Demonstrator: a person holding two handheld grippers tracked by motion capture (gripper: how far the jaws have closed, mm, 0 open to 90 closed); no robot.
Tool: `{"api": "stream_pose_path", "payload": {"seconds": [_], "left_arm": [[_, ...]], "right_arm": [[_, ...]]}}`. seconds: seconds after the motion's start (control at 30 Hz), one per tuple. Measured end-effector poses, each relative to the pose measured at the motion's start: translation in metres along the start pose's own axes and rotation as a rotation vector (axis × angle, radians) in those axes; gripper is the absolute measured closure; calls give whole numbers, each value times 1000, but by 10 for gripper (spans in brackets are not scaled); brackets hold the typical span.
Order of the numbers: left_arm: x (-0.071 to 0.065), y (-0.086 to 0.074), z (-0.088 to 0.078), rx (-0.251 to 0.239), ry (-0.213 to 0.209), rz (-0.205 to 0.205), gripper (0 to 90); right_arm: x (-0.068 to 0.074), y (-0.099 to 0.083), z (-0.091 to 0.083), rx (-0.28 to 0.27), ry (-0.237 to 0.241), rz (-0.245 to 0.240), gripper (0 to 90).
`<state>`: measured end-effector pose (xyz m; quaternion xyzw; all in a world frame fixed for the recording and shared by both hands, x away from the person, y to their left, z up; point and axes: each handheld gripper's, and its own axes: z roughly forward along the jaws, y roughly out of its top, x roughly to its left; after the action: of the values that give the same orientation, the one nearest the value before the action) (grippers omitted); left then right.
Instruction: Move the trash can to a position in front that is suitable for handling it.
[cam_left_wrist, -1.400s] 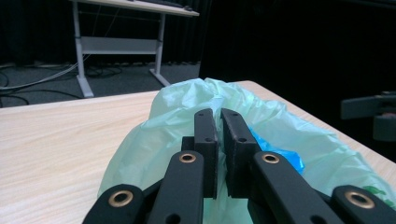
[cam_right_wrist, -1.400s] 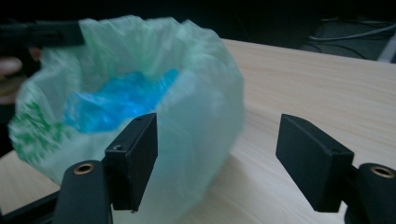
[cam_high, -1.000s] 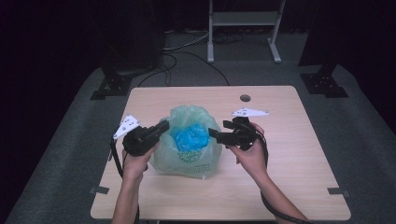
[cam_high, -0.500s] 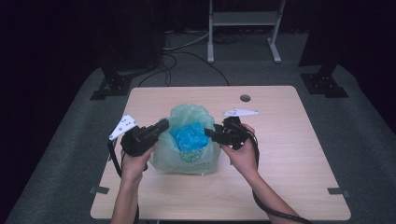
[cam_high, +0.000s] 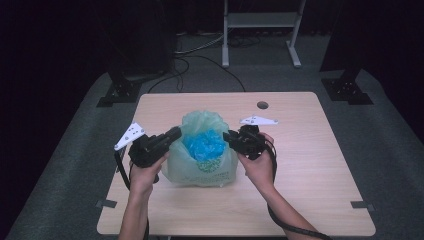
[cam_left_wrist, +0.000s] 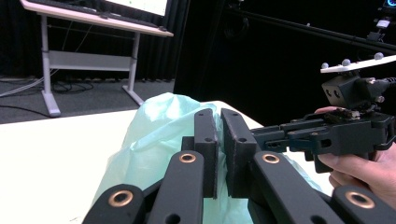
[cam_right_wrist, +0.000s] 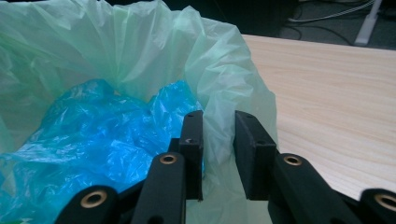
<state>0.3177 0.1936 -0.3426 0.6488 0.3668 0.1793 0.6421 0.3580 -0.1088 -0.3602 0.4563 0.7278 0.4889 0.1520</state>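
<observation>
Green bag (cam_high: 202, 162) standing mid-worktop (cam_high: 300, 200), mouth open, blue bag (cam_high: 204, 145) crumpled inside. Compared with a second ago: right tool (cam_high: 227, 137) shifted slightly inward toward the bag's right rim, its jaws just been closing, with the green film (cam_right_wrist: 219, 140) now between them, a gap on the outer side, not yet clamped. Left tool (cam_high: 176, 134) unmoved, clenched on the left rim (cam_left_wrist: 219, 154). Printed patch low on the green bag, speckled, too small to read.
</observation>
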Motion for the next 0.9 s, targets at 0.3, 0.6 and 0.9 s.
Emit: {"api": "stream_pose_path", "payload": {"seconds": [0.3,0.6,0.9], "left_arm": [[-1,-1,2,3,-4,-1,855],[-3,-2,5,6,-12,-1,855],[-10,-4,12,21,-33,11,855]], "right_arm": [[2,4,-4,-37,-44,-38,855],[3,12,-7,-42,-37,-50,900],[14,24,-10,-44,0,-74,900]]}}
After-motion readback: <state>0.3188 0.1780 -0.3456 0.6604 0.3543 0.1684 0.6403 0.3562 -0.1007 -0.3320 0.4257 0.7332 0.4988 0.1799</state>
